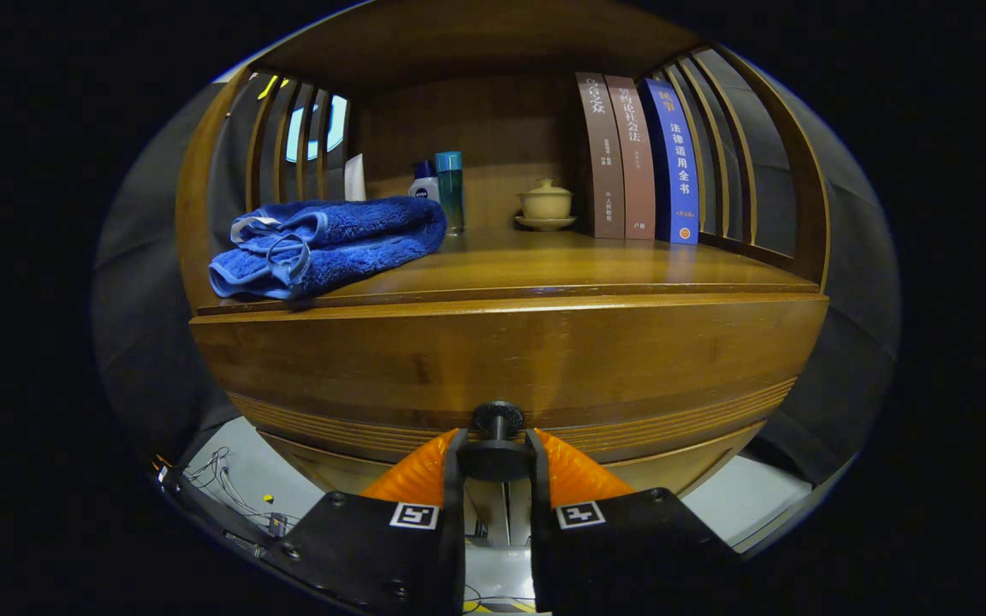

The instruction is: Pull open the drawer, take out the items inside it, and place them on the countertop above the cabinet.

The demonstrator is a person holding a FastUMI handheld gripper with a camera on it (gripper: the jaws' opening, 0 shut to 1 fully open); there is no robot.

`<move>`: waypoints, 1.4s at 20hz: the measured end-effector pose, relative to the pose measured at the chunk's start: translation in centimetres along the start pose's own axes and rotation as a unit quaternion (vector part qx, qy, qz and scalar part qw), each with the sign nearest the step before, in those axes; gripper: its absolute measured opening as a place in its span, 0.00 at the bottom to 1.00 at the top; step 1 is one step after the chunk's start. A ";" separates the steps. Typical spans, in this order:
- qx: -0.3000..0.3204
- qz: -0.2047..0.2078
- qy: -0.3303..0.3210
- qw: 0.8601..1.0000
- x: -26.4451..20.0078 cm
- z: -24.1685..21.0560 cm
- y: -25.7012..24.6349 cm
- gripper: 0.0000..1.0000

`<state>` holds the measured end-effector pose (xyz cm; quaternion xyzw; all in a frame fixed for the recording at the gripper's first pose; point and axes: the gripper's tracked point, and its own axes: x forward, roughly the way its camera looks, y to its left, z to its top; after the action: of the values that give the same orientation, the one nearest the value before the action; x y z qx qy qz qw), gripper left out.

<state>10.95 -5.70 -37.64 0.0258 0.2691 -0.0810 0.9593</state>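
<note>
Right, I have my hand-held gripper (497, 449) at the small dark round knob (497, 419) on the front of the brown wooden drawer (501, 364), and the step in hand, as I judge it, is the pull itself. The fingers are drawn in close, one on each side of the knob's disc, so I read this as a pinch on the knob, both pads pressing; the narrow stem beyond the disc runs on into the drawer front. The drawer looks flush with the wooden cabinet, so nothing is open yet and whatever lies inside is hidden from me.

To do this well I would pull straight back along the line of the fingers, level and slow, without twisting. The knob is small and round, so a sideways tug could let it slip out from between the pads. I would keep the grip firm and stop once the drawer is out far enough to reach in.

Above the drawer is the polished wooden bench (596, 269) where the items must go. A folded blue towel (330, 244) lies on its left part, small bottles (442, 188) stand behind that, a pale lidded cup on a saucer (546, 205) sits mid-back, and upright books (638, 158) stand to the right. The bare front-right stretch seems the best landing spot.
</note>
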 end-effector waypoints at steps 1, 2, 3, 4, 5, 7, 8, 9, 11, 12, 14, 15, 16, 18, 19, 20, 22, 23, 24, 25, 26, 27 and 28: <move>0.000 0.001 0.001 1.000 -0.1 0.0 0.0 0.35; 0.001 0.002 0.002 1.000 -0.2 -0.1 0.0 0.35; 0.000 0.003 0.003 1.000 -0.4 -0.1 0.0 0.35; 0.000 0.003 0.004 1.000 -0.6 -0.2 0.0 0.35; 0.000 0.003 0.005 1.000 -1.0 -0.4 0.0 0.35; 0.000 0.002 0.009 1.000 -1.9 -0.8 -0.1 0.35; 0.000 0.003 0.011 1.000 -2.6 -1.0 0.0 0.35; 0.000 0.004 0.013 1.000 -3.2 -1.2 0.0 0.35; -0.001 0.005 0.018 1.000 -4.7 -1.9 0.1 0.35; -0.001 0.004 0.021 1.000 -5.6 -2.3 0.1 0.35; 0.003 0.003 0.026 1.000 -7.5 -3.0 0.1 0.35; 0.004 0.002 0.029 1.000 -8.3 -3.3 0.1 0.35; 0.005 0.001 0.032 0.999 -9.2 -3.7 0.1 0.35; 0.007 0.002 0.036 0.999 -10.6 -4.3 0.2 0.35; 0.008 0.001 0.039 0.999 -11.4 -4.6 0.1 0.35; 0.008 0.000 0.042 0.999 -12.1 -4.9 0.1 0.35; 0.010 -0.002 0.044 0.999 -13.6 -5.4 0.2 0.35; 0.011 -0.002 0.046 0.999 -14.2 -5.7 0.3 0.35; 0.011 -0.002 0.047 0.999 -14.7 -5.9 0.3 0.34; 0.012 -0.002 0.047 0.999 -15.2 -6.1 0.3 0.34; 0.015 -0.002 0.050 0.999 -15.7 -6.4 0.4 0.34; 0.018 -0.002 0.052 0.999 -16.0 -6.6 0.4 0.34; 0.019 -0.002 0.054 0.998 -16.5 -6.7 0.4 0.34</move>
<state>-6.28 -2.37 -34.81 0.0481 0.3189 -0.0863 0.9426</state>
